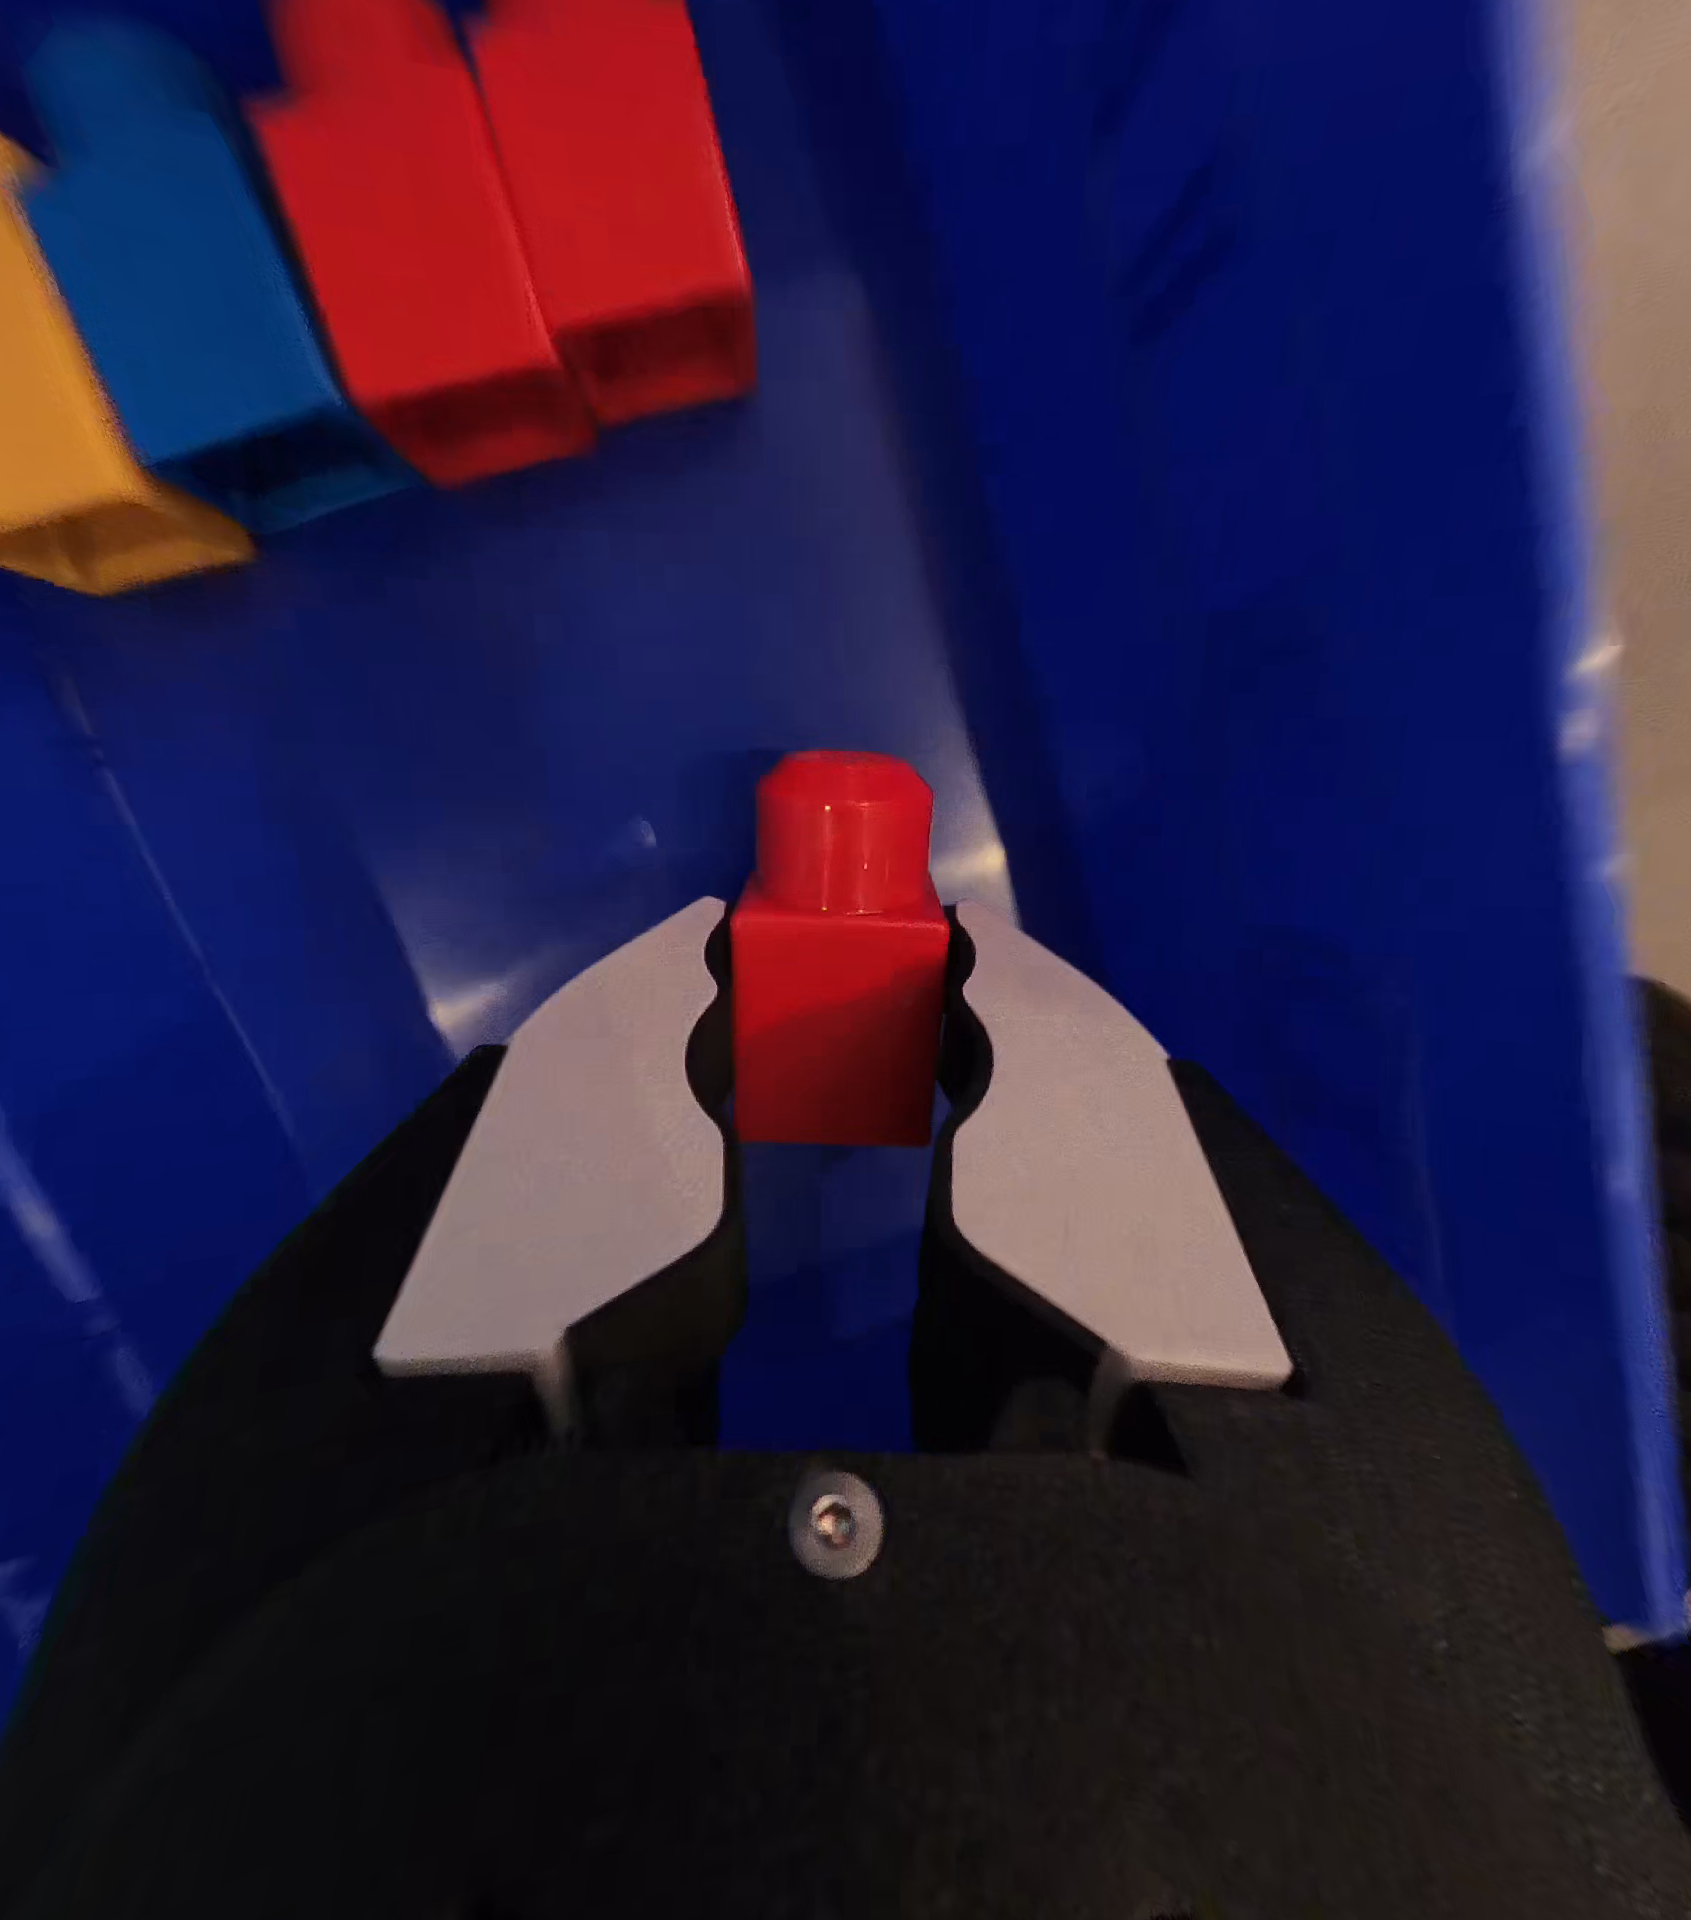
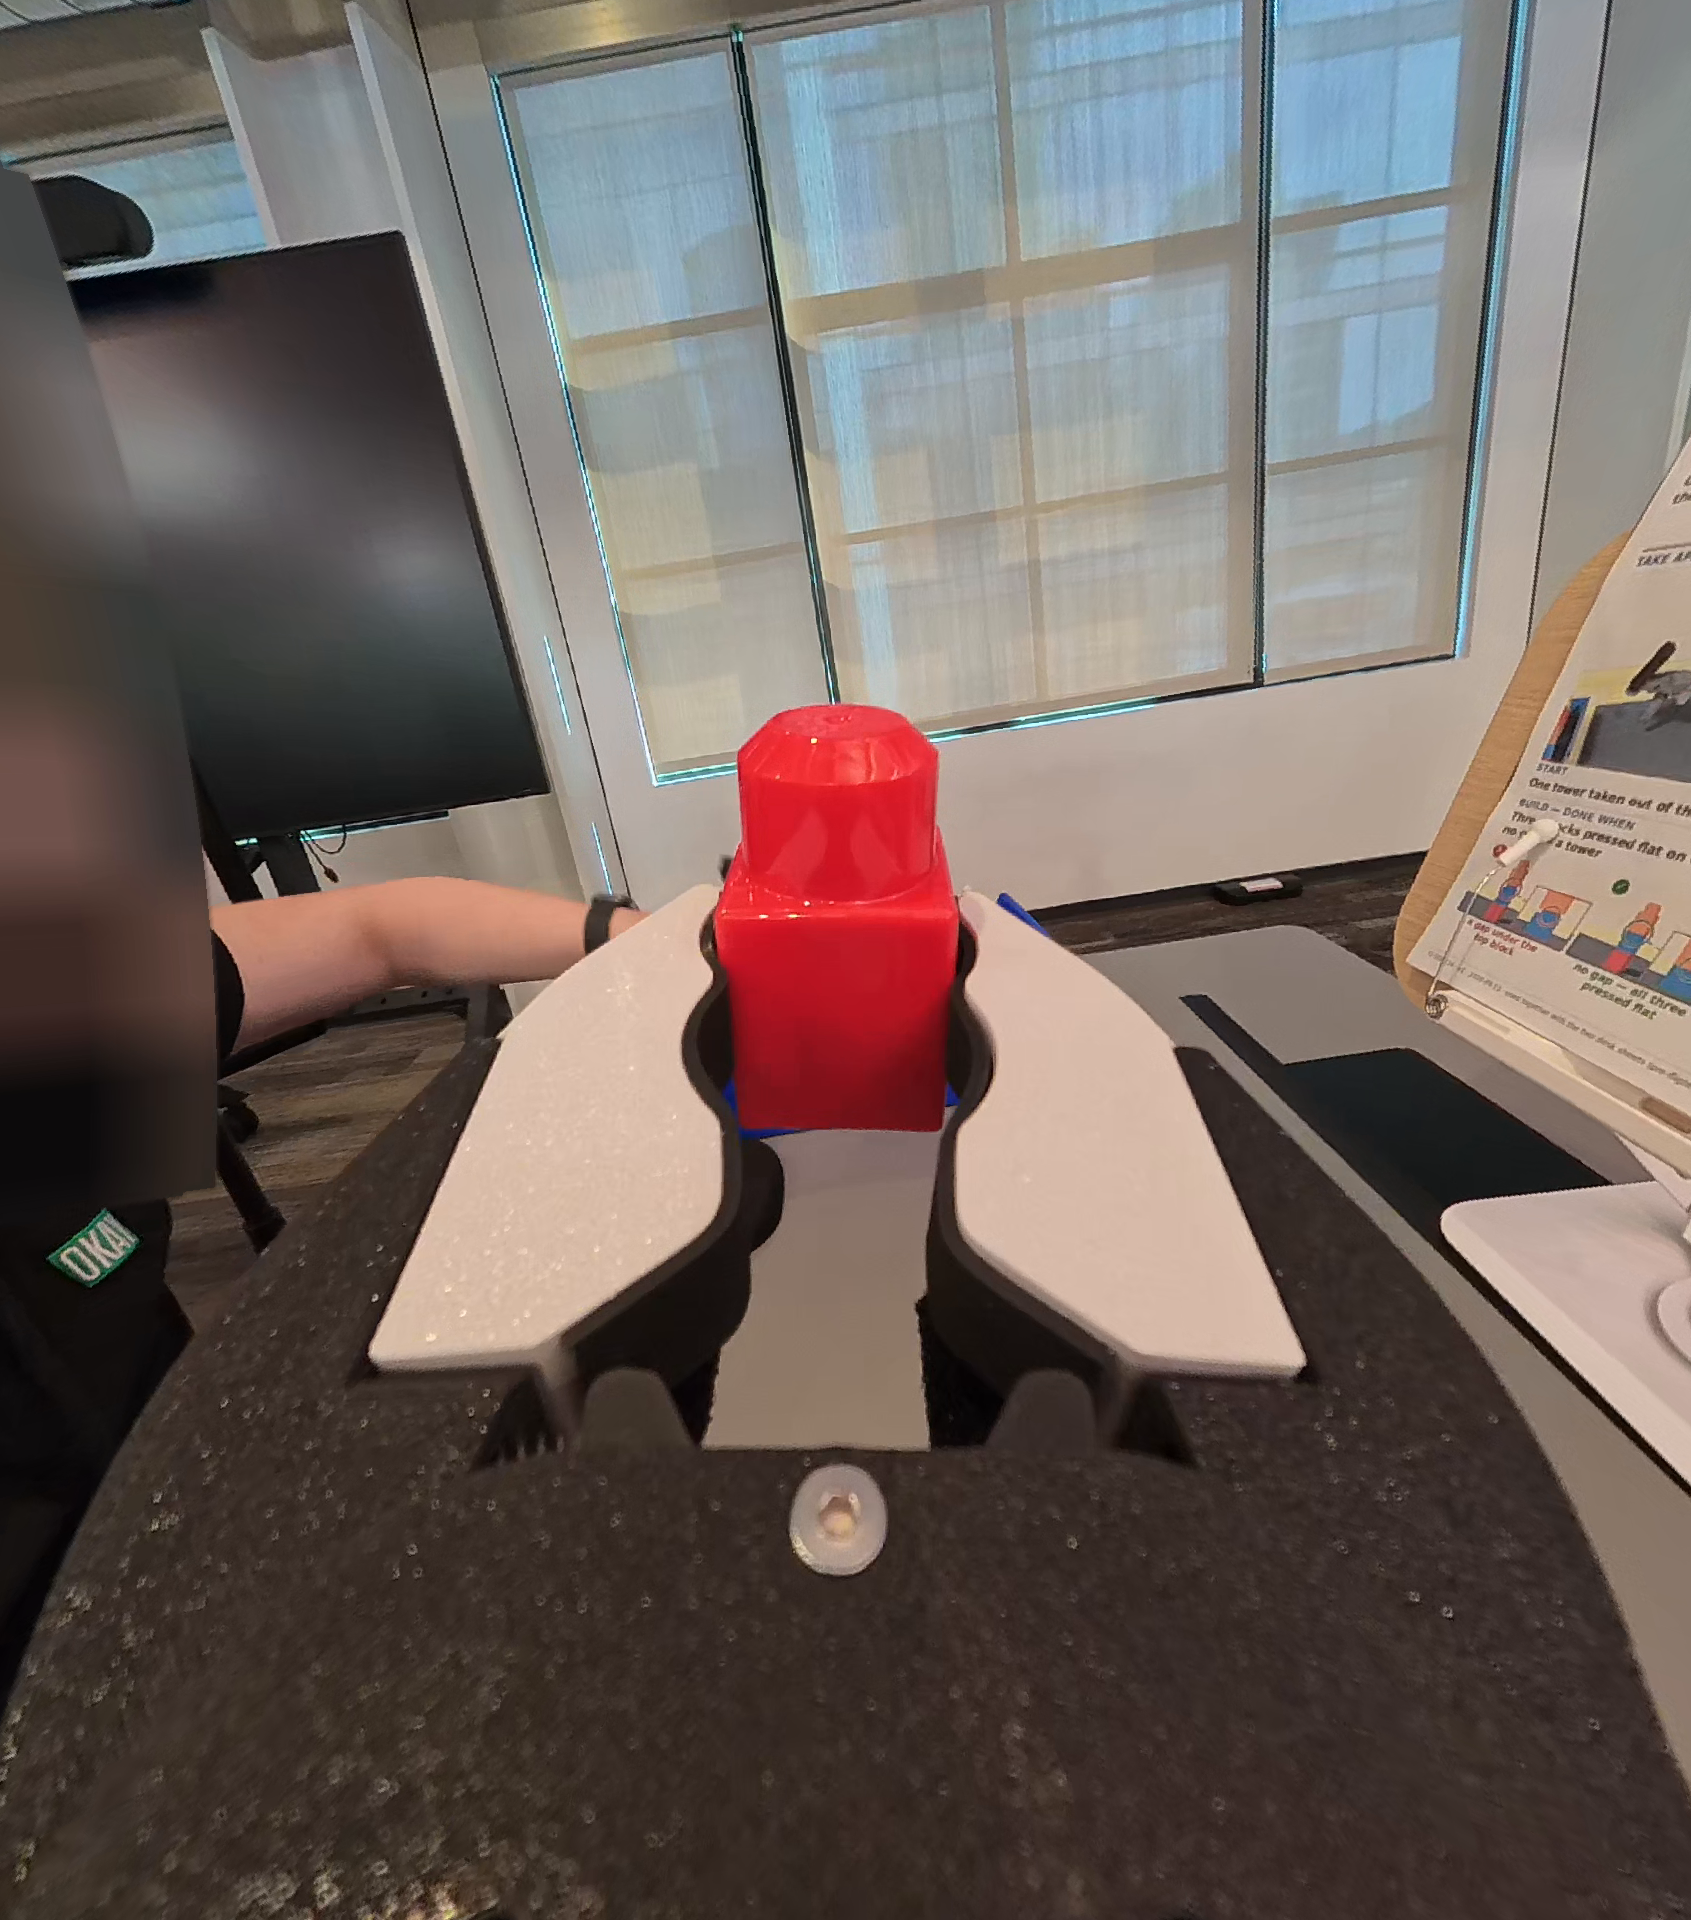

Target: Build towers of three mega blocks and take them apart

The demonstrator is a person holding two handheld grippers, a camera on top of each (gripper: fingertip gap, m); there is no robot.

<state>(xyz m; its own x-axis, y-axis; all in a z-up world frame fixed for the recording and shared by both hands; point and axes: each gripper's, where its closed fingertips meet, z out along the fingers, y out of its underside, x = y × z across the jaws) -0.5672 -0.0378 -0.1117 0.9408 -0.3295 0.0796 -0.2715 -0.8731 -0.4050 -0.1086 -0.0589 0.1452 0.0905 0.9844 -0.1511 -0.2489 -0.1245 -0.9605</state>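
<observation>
In the left wrist view my left gripper [image 1: 839,935] is shut on a red one-stud block [image 1: 836,1023], stud pointing away, held inside a blue bin [image 1: 1236,520]. Loose blocks lie on their sides at the bin's upper left: a yellow one [image 1: 10,374], a blue one [image 1: 186,301] and two red ones [image 1: 425,270]. In the right wrist view my right gripper [image 2: 839,935] is shut on another red one-stud block [image 2: 836,997], stud up, held in the air. A sliver of blue [image 2: 768,1117] shows under that block; I cannot tell what it is.
The blue bin's wall [image 1: 1589,935] stands at the right of the left wrist view. In the right wrist view a grey table [image 2: 1267,997] lies ahead, with an instruction sheet on a wooden stand [image 2: 1651,748] at the right. A person's arm [image 2: 405,935] reaches in at the left.
</observation>
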